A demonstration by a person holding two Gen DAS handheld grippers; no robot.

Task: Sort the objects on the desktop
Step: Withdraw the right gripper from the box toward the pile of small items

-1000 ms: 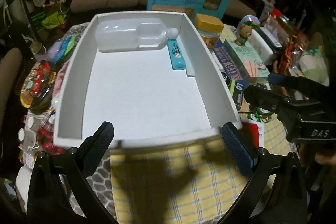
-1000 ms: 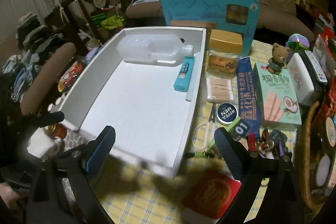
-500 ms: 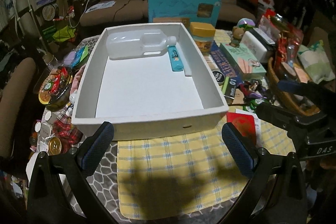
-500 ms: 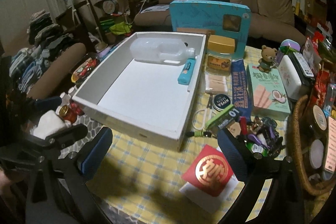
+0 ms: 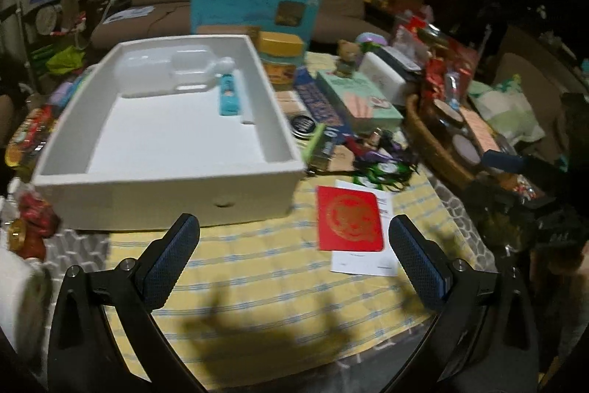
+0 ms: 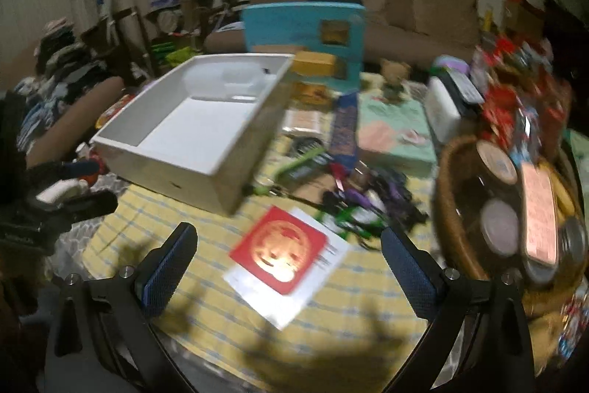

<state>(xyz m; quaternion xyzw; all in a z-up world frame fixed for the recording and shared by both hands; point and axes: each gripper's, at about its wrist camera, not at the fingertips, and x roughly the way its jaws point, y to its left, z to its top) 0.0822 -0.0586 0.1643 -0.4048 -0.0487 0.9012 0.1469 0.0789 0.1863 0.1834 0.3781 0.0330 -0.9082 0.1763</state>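
A white tray [image 5: 165, 197] stands on the yellow checked cloth [image 5: 257, 279], with a clear plastic bottle [image 5: 165, 69] and a blue tube [image 5: 229, 96] lying at its far end. A red envelope [image 5: 349, 218] lies on white paper right of the tray; it also shows in the right wrist view [image 6: 279, 255], as does the tray [image 6: 191, 168]. My left gripper [image 5: 294, 267] is open and empty, low over the cloth in front of the tray. My right gripper [image 6: 289, 273] is open and empty, above the red envelope.
Right of the tray lie a yellow-lidded jar [image 5: 281, 56], a green snack box [image 5: 359, 98], a round tin [image 5: 302, 125], a teddy figure [image 5: 348, 56] and tangled cords [image 5: 383, 159]. A wicker basket [image 6: 456, 209] with jars stands at the right. A turquoise box [image 5: 254, 6] stands behind.
Both grippers have pulled back from the tray and dropped lower toward the table's near edge. The red envelope now lies between my right gripper's fingers in its view. Both stay open.
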